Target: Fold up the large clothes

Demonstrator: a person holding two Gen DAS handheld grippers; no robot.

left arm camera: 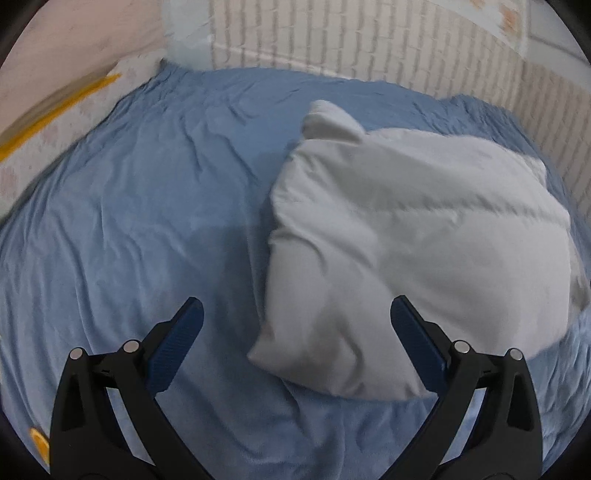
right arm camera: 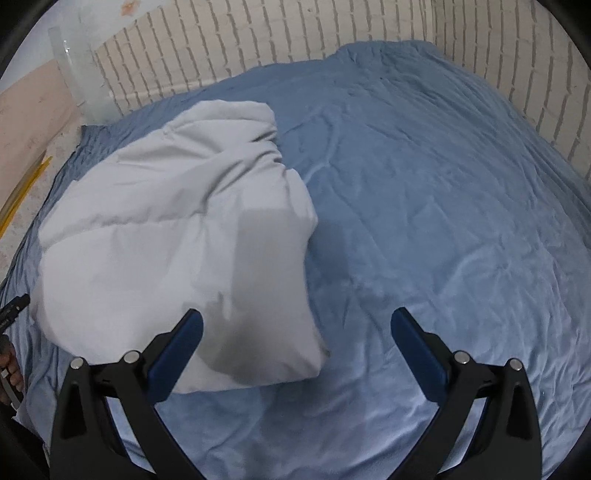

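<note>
A puffy white quilted garment (left arm camera: 413, 243) lies folded into a thick bundle on a blue sheet (left arm camera: 147, 221). In the left wrist view it lies right of centre. My left gripper (left arm camera: 295, 314) is open and empty, above the bundle's near left edge. In the right wrist view the garment (right arm camera: 177, 236) lies at the left on the blue sheet (right arm camera: 443, 221). My right gripper (right arm camera: 295, 325) is open and empty, above the bundle's near right corner. Neither gripper touches the cloth.
A white brick wall (right arm camera: 295, 33) runs along the far and right sides of the sheet. A pale floor with a yellow strip (left arm camera: 55, 110) lies at the left. Part of the left gripper and a hand (right arm camera: 11, 347) show at the left edge of the right wrist view.
</note>
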